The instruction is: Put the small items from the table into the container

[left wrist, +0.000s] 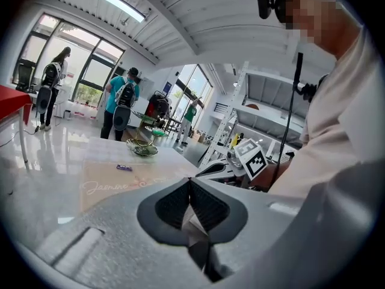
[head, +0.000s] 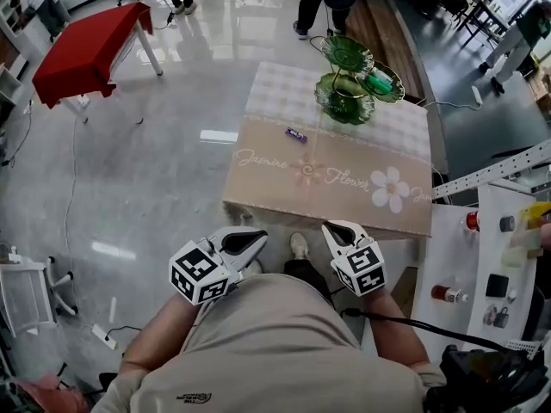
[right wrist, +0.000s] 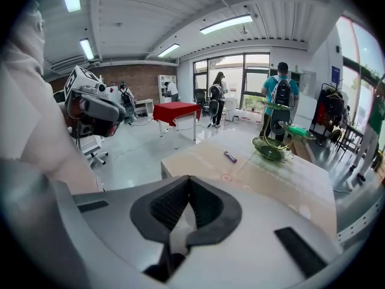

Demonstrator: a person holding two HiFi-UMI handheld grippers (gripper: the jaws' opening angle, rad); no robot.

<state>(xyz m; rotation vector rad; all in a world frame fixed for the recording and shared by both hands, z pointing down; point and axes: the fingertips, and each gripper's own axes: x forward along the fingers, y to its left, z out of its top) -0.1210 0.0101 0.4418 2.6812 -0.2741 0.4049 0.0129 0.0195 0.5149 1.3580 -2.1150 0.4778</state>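
A small purple item [head: 295, 134] lies alone on the beige flowered tablecloth [head: 327, 179], short of the green tiered glass dish stand [head: 344, 93] at the table's far end. A teal item [head: 377, 82] rests in one of its dishes. My left gripper [head: 256, 239] and right gripper [head: 337, 229] are held close to the person's body, off the table's near edge. Both are shut with nothing between the pads. The left gripper view shows the purple item [left wrist: 124, 168] and the stand [left wrist: 144, 149] far ahead of the left gripper [left wrist: 190, 182]. The right gripper [right wrist: 188, 182] faces the purple item [right wrist: 230, 156] and the stand [right wrist: 271, 148].
A white side table [head: 482, 274] with bottles and small objects stands at the right. A red table [head: 86, 50] is far left, and a white chair base [head: 26, 291] sits near left. People stand beyond the table.
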